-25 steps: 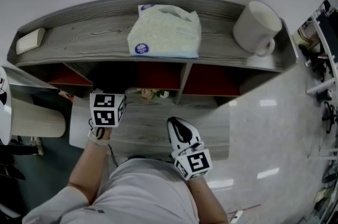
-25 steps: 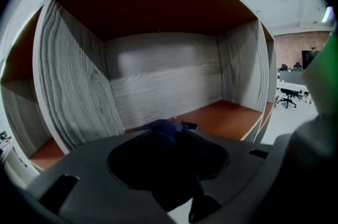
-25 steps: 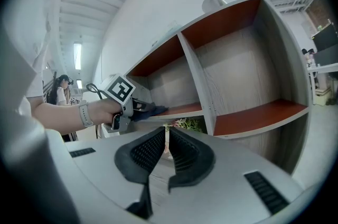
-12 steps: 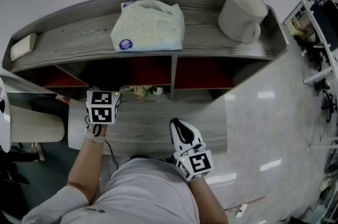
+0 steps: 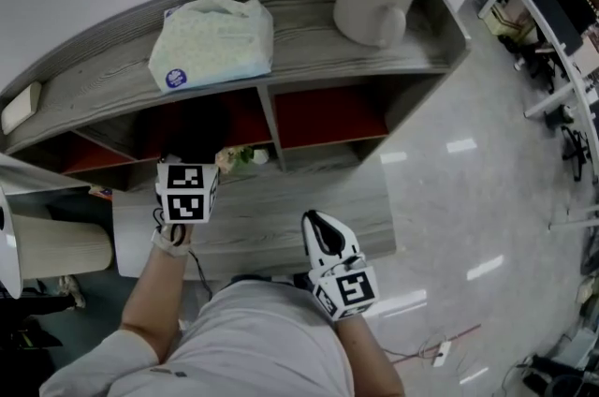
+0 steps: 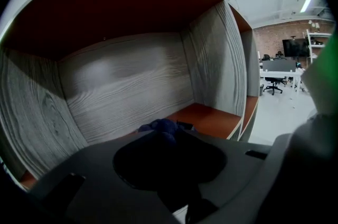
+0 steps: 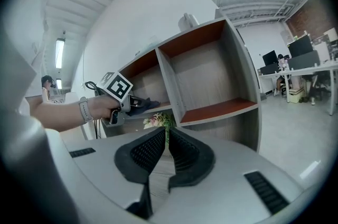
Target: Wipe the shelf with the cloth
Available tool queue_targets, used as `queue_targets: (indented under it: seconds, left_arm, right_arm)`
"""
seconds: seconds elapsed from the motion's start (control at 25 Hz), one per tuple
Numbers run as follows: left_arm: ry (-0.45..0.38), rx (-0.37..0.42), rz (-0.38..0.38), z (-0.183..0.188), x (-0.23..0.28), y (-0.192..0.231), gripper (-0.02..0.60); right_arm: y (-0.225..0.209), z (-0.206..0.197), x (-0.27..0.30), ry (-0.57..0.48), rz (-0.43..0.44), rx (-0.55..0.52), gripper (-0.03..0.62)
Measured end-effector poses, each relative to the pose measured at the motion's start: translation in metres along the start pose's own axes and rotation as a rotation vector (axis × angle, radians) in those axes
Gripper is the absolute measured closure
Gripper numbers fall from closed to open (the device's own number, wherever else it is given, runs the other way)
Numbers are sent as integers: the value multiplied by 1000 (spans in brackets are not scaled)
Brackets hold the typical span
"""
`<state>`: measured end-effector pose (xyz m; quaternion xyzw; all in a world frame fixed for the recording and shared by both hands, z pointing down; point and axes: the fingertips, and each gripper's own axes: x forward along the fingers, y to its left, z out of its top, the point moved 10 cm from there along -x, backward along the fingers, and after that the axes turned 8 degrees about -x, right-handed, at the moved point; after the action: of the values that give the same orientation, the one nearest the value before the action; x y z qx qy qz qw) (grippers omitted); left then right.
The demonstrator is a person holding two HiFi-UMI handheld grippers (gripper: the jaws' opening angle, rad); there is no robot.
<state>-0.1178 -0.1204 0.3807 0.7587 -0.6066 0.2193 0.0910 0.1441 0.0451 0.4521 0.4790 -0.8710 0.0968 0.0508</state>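
Nearest the person, the right hand-held gripper (image 7: 167,136) hung with its jaws pressed together on nothing. Further in, the left hand-held gripper (image 6: 165,137) had just been closing its jaws and pinched the blue cloth (image 6: 158,126) inside a lower compartment of the shelf (image 5: 309,49).

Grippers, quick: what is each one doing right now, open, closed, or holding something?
Left gripper: jaws have just been closing, now gripping the blue cloth.
Right gripper: jaws together, holding nothing.
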Motion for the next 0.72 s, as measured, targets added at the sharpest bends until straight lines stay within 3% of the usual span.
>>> queue_targets:
  seconds: [0.4,0.56,0.72]
  left_arm:
    - [-24,86,-142,16,15,-62,474]
    - [-27,122,-165,20,19,-78,474]
    - [13,88,-186,25,24,-73,476]
  right_arm:
    - [-12,-5,-26,-2,-110,25,562]
    - [-15,-6,-33,2,-143,30,562]
    - [-18,-5,-37,-2,-167,32,562]
